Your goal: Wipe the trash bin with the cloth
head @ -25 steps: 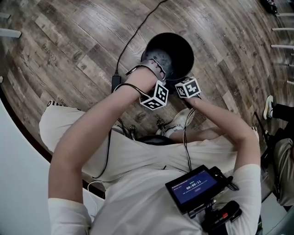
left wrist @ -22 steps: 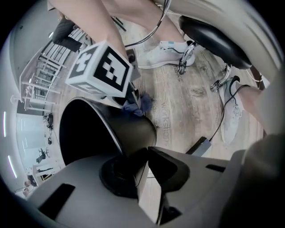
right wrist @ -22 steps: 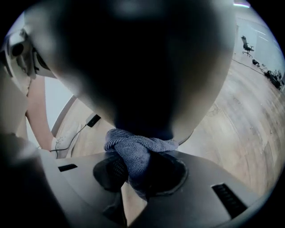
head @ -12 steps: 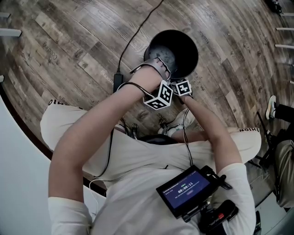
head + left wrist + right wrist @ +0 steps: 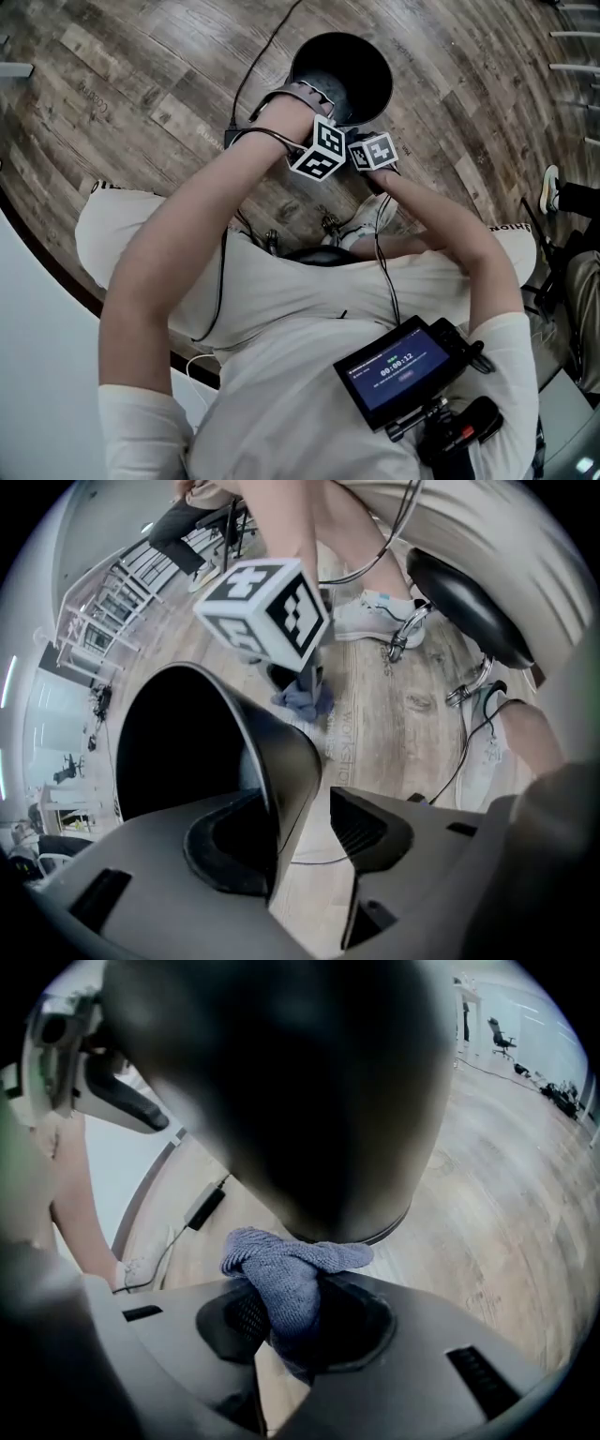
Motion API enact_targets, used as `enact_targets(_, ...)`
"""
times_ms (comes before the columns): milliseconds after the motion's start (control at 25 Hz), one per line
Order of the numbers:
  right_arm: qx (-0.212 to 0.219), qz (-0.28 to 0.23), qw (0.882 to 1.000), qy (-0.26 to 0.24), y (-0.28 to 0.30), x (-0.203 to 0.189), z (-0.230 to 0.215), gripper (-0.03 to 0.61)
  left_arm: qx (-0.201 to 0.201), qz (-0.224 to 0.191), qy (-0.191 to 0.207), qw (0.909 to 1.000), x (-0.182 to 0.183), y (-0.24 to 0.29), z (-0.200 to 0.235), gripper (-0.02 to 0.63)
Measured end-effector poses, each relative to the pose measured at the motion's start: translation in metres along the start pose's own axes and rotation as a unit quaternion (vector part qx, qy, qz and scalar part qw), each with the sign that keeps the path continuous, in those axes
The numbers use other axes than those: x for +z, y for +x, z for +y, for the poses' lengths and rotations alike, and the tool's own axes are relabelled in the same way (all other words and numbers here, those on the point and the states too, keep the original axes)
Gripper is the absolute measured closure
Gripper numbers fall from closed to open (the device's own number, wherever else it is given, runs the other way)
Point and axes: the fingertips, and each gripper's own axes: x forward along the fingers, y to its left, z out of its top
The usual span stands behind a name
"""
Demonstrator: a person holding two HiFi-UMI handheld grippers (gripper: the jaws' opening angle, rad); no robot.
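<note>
Black trash bin (image 5: 361, 56), blue cloth (image 5: 286, 1288) outside it

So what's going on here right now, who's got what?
A person is working on the black trash bin, which stands on the wooden floor, using two hand-held grippers. The right gripper is shut on the blue cloth and has it at the bin's outer wall, near the base. The left gripper straddles the bin's rim, one jaw inside and one outside. Its jaws have just been opening, and the rim sits between them unclamped.

You've got one trash bin (image 5: 349, 66), one cloth (image 5: 286, 1283), one screen (image 5: 398, 367), and two grippers: left gripper (image 5: 309, 829), right gripper (image 5: 295, 1321).
</note>
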Motion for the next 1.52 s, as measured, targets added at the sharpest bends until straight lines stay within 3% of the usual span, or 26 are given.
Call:
enact_targets(240,0.019,-0.049,0.999,-0.008,-0.063,0.021,0.037,0.483,0.011,0.068,0.033,0.9971,-0.038,0.004,0.004,0.407)
enact_targets(320,0.010,-0.070,0.997,-0.038,-0.083,0.040,0.042,0.482,0.020,0.081,0.064,0.9944,-0.038,0.005,0.004,0.458)
enact_targets(360,0.003,-0.078,0.995,-0.058,-0.092,0.050,0.044,0.483,0.024,0.085,0.077,0.9931,-0.035,0.005,0.004,0.523)
enact_targets(440,-0.008,-0.084,0.993,-0.080,-0.107,0.063,0.046,0.482,0.027,0.085,0.100,0.9910,-0.030,0.004,0.003,0.540)
enact_targets(600,-0.010,-0.082,0.996,-0.041,-0.123,0.068,0.045,0.482,0.030,0.080,0.116,0.9896,-0.024,0.003,-0.002,0.551)
enact_targets(800,-0.024,-0.077,0.996,-0.047,-0.130,0.070,0.045,0.483,0.032,0.076,0.120,0.9893,-0.022,0.003,-0.002,0.551)
enact_targets(1040,-0.047,-0.050,0.994,-0.082,-0.106,0.061,0.030,0.482,0.026,0.071,0.124,0.9894,-0.020,0.003,-0.003,0.552)
enact_targets(1520,-0.106,0.023,0.984,-0.142,0.024,0.008,-0.035,0.483,0.027,0.042,0.122,0.9913,-0.012,0.006,-0.005,0.551)
